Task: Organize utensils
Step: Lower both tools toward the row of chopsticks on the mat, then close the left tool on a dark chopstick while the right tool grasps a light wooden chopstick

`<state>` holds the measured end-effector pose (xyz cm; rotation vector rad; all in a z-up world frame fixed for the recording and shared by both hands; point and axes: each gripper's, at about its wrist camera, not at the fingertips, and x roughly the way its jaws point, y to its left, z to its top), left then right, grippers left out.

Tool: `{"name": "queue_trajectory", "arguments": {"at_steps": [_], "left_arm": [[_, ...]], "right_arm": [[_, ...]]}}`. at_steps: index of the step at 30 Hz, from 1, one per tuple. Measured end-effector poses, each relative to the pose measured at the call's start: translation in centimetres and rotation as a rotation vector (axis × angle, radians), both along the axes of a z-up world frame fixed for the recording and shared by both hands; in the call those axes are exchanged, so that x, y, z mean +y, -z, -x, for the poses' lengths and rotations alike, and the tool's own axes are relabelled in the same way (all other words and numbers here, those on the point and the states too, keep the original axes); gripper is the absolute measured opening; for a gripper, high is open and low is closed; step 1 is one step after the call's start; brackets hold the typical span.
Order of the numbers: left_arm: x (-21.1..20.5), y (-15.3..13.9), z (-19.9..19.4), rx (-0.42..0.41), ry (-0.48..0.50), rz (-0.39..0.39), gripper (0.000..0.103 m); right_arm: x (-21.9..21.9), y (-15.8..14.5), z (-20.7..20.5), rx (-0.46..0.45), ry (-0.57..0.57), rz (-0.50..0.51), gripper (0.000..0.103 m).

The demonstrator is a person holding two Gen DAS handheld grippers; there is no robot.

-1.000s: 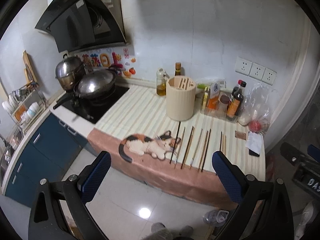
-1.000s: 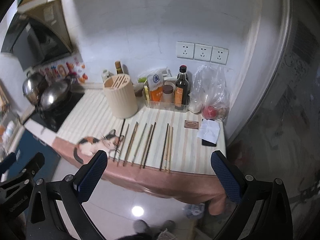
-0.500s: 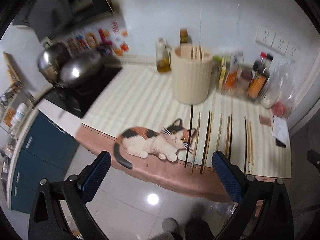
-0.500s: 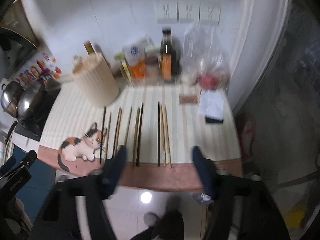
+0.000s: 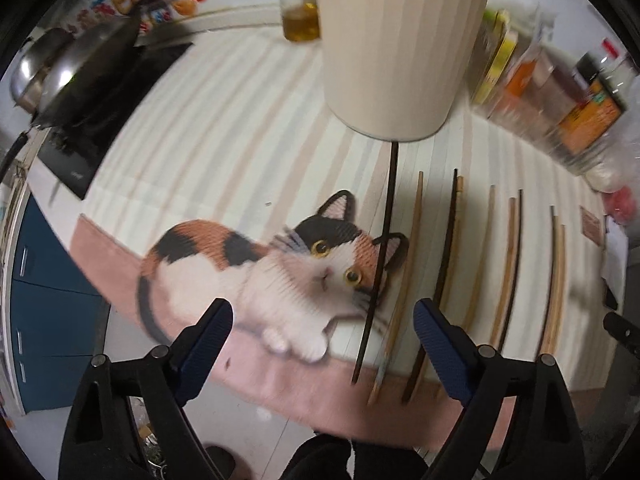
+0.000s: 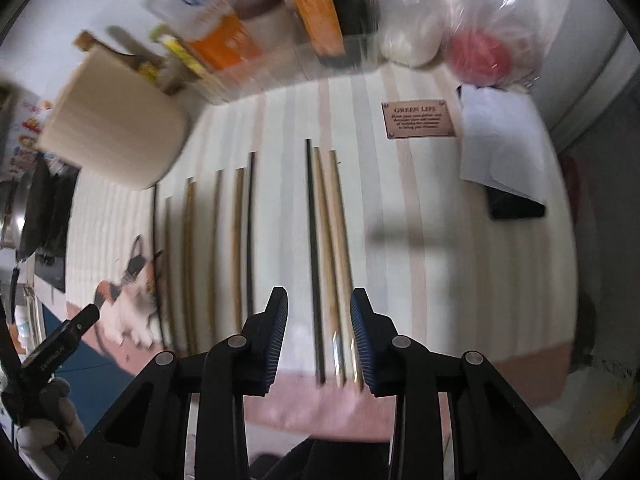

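Several chopsticks, dark and light wood, lie side by side on a striped mat with a cat picture (image 5: 280, 276). A cream ribbed holder (image 5: 400, 48) (image 6: 116, 128) stands behind them. My left gripper (image 5: 322, 332) hangs over the mat's front edge, jaws wide and closing a little. A black chopstick (image 5: 378, 264) and a wooden one (image 5: 404, 280) run up between its fingers, untouched. My right gripper (image 6: 319, 324) is half closed and still closing. The near ends of one black chopstick (image 6: 313, 248) and two pale ones (image 6: 338, 240) lie between its pads, which do not press on them.
Sauce bottles and packets (image 6: 320, 12) line the back wall, with an oil bottle (image 5: 300, 12) beside the holder. A wok (image 5: 80, 60) sits on the hob at left. At right lie a plastic bag (image 6: 480, 52), white paper (image 6: 500, 140) over a phone (image 6: 516, 208), and a brown label (image 6: 418, 119).
Both grippers have dropped close to the counter's front edge and tilted down over the chopsticks. The right jaws have narrowed markedly; the left ones only slightly.
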<state>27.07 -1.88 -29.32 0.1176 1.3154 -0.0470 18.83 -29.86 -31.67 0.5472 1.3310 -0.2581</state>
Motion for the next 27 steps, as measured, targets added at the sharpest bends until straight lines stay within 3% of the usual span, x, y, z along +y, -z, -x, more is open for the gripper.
{"name": "queue_trajectory", "arguments": {"at_steps": [1, 2, 5, 7, 11, 19, 20, 27], "left_arm": [[-0.3, 0.7, -0.6, 0.012, 0.005, -0.007, 0.088], [-0.6, 1.5, -1.1, 0.023, 0.009, -0.014, 0.076], [-1.3, 3.8, -2.6, 0.084, 0.018, -0.018, 0.051], [-1.6, 5.1, -3.4, 0.113, 0.023, -0.019, 0.039], [-1.5, 6.2, -4.1, 0.13, 0.012, -0.021, 0.039], [-0.7, 7.2, -5.2, 0.153, -0.005, 0.001, 0.039], [-0.6, 7.2, -5.4, 0.155, 0.001, 0.003, 0.039], [-2.3, 8.1, -6.0, 0.181, 0.054, 0.024, 0.039]], "right_arm": [[-0.6, 0.7, -0.6, 0.014, 0.001, -0.006, 0.035], [-1.2, 1.8, -1.4, 0.034, 0.005, -0.006, 0.034], [-2.3, 4.1, -3.1, 0.078, 0.003, -0.001, 0.034], [-2.5, 5.5, -4.0, 0.109, -0.011, -0.005, 0.034], [-2.1, 7.1, -5.3, 0.149, -0.045, 0.008, 0.033], [-0.5, 8.4, -6.4, 0.189, -0.097, 0.049, 0.017], [-0.6, 8.5, -6.5, 0.198, -0.09, 0.049, 0.006], [-1.6, 8.5, -5.3, 0.211, -0.055, 0.057, 0.006]]}}
